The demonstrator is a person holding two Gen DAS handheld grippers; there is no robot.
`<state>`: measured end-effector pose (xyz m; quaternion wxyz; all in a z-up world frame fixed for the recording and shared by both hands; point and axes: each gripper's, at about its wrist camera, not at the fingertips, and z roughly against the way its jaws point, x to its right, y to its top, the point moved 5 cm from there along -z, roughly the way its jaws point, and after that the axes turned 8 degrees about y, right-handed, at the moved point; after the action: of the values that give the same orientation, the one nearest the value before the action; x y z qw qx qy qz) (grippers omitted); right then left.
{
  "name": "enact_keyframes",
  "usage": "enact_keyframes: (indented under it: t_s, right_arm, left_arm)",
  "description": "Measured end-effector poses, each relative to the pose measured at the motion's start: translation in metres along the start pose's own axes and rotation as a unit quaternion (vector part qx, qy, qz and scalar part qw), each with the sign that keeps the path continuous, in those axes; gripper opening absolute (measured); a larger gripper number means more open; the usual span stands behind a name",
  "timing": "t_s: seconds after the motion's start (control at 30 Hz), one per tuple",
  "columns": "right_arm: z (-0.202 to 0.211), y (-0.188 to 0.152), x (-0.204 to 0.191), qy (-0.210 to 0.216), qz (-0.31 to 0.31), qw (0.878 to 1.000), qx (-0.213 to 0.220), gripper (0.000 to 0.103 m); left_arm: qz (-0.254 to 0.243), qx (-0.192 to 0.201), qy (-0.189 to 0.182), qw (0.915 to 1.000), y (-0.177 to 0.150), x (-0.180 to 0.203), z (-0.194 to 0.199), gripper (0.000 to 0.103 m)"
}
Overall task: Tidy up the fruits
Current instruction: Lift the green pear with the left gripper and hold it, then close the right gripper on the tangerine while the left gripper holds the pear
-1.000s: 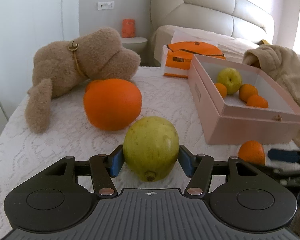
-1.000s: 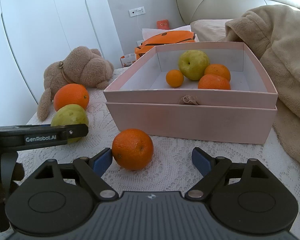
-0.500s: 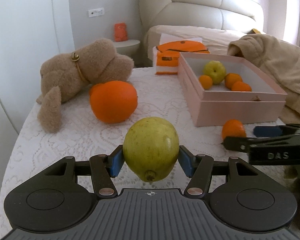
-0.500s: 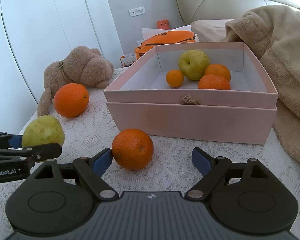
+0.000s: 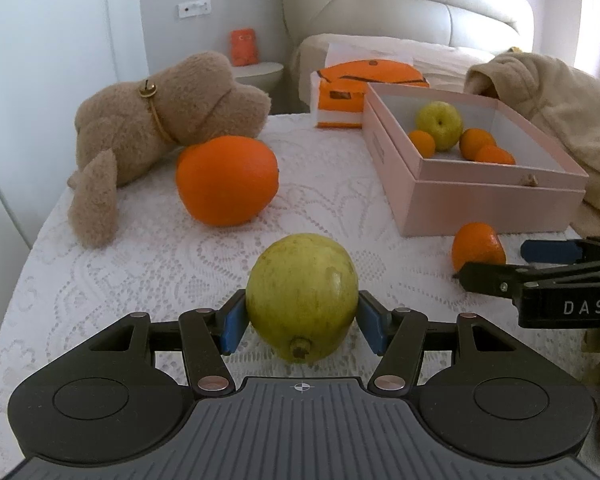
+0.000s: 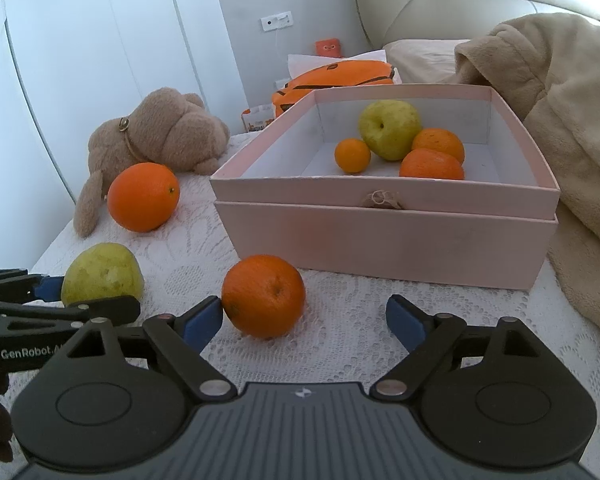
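— Left wrist view first: what do we have, starting left of the pink box (image 5: 492, 196)?

— Farthest left of the box lies the plush toy (image 5: 156, 120) on the lace cloth (image 5: 120, 264), and a large orange (image 5: 227, 180) sits just beside the toy, well apart from the box. Nearer us, our left gripper (image 5: 302, 322) pinches a green guava (image 5: 302, 298) – both blue pads press its sides, stem end toward the camera.

— And right at the box?

— Inside it we count a green apple (image 5: 439, 125) and three small oranges, the nearest one (image 5: 495, 156) by the front wall. A loose orange (image 5: 478, 247) rests on the cloth just in front of the box.

— What does the right wrist view give us?

— Left of the box, the held guava (image 6: 102, 274) shows between the left gripper's fingers (image 6: 84, 312). In front of the box, our right gripper (image 6: 304, 320) has its jaws opening wide; the loose orange (image 6: 263, 296) lies between them, against the left pad and clear of the right. A beige blanket (image 6: 572, 128) is heaped to the right of the box.
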<state>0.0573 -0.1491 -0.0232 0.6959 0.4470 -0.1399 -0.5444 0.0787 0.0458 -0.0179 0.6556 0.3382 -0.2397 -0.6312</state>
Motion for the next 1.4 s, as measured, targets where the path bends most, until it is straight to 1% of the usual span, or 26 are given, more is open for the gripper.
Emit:
enact_keyframes:
  t_s: [0.17,0.2,0.27,0.3,0.33,0.43,0.53,0.67,0.7,0.73,0.77,0.87,0.93,0.97,1.03,1.13,1.17,1.23,1.4]
  right_arm:
    - [-0.001,0.001,0.002,0.006,-0.001,1.0,-0.001,0.092]
    - [-0.001,0.001,0.001,0.008,0.0,1.0,-0.002,0.094]
    - [-0.003,0.0,0.0,0.012,0.007,1.0,-0.01,0.097]
    - [-0.004,0.0,-0.002,0.015,0.014,1.0,-0.018,0.101]
    - [-0.006,0.0,-0.004,0.016,0.024,0.999,-0.027,0.103]
    - [-0.009,-0.001,-0.009,0.002,0.053,0.998,-0.046,0.103]
    - [-0.011,-0.003,-0.014,-0.008,0.071,0.996,-0.055,0.103]
    - [-0.009,-0.003,-0.017,-0.01,0.071,0.996,-0.05,0.103]
    - [-0.009,-0.002,-0.016,-0.012,0.068,0.997,-0.048,0.101]
    - [-0.009,-0.001,-0.016,-0.019,0.062,0.997,-0.045,0.097]
    - [-0.009,0.0,-0.016,-0.027,0.058,0.997,-0.043,0.096]
    - [-0.012,0.005,-0.017,-0.034,0.05,0.997,-0.043,0.089]
    - [-0.012,0.009,-0.021,-0.038,0.057,0.997,-0.044,0.077]
    - [-0.012,0.009,-0.023,-0.037,0.062,0.996,-0.046,0.073]
    - [-0.012,0.01,-0.029,-0.041,0.076,0.995,-0.054,0.062]
    - [-0.011,0.006,-0.036,-0.054,0.098,0.992,-0.063,0.055]
    - [-0.01,0.005,-0.037,-0.054,0.101,0.991,-0.063,0.053]
    - [-0.007,0.004,-0.039,-0.05,0.099,0.992,-0.064,0.046]
    - [-0.009,0.006,-0.038,-0.048,0.097,0.992,-0.067,0.045]
  left_arm:
    - [0.007,0.006,-0.011,0.9999,-0.001,-0.004,-0.004,0.063]
    - [0.013,0.003,-0.017,0.9998,-0.002,-0.005,-0.006,0.063]
    - [0.03,-0.018,-0.031,0.9989,-0.005,-0.008,-0.014,0.061]
    - [0.026,-0.01,-0.028,0.9992,-0.006,-0.008,-0.013,0.061]
    - [0.022,-0.008,-0.026,0.9994,-0.007,-0.007,-0.013,0.061]
    - [0.008,0.002,-0.024,0.9997,-0.01,-0.005,-0.013,0.061]
    - [0.004,0.018,-0.033,0.9993,-0.013,-0.006,-0.013,0.061]
    - [0.05,0.027,-0.067,0.9961,-0.015,-0.018,-0.012,0.062]
    - [0.062,0.026,-0.077,0.9948,-0.014,-0.022,-0.013,0.062]
    - [0.068,0.025,-0.084,0.9939,-0.013,-0.023,-0.013,0.062]
    - [0.07,0.024,-0.087,0.9934,-0.013,-0.024,-0.013,0.062]
    - [0.061,0.025,-0.083,0.9944,-0.012,-0.023,-0.011,0.063]
    - [0.053,0.028,-0.079,0.9951,-0.012,-0.022,-0.009,0.064]
    - [0.051,0.033,-0.078,0.9951,-0.011,-0.023,-0.007,0.064]
    - [0.052,0.042,-0.074,0.9951,-0.009,-0.022,-0.001,0.064]
    - [0.053,0.063,-0.074,0.9939,-0.004,-0.025,0.012,0.062]
    - [0.051,0.066,-0.073,0.9939,-0.002,-0.025,0.014,0.062]
    - [0.044,0.063,-0.067,0.9948,0.0,-0.025,0.014,0.064]
    - [0.037,0.045,-0.078,0.9953,0.007,-0.02,0.005,0.065]
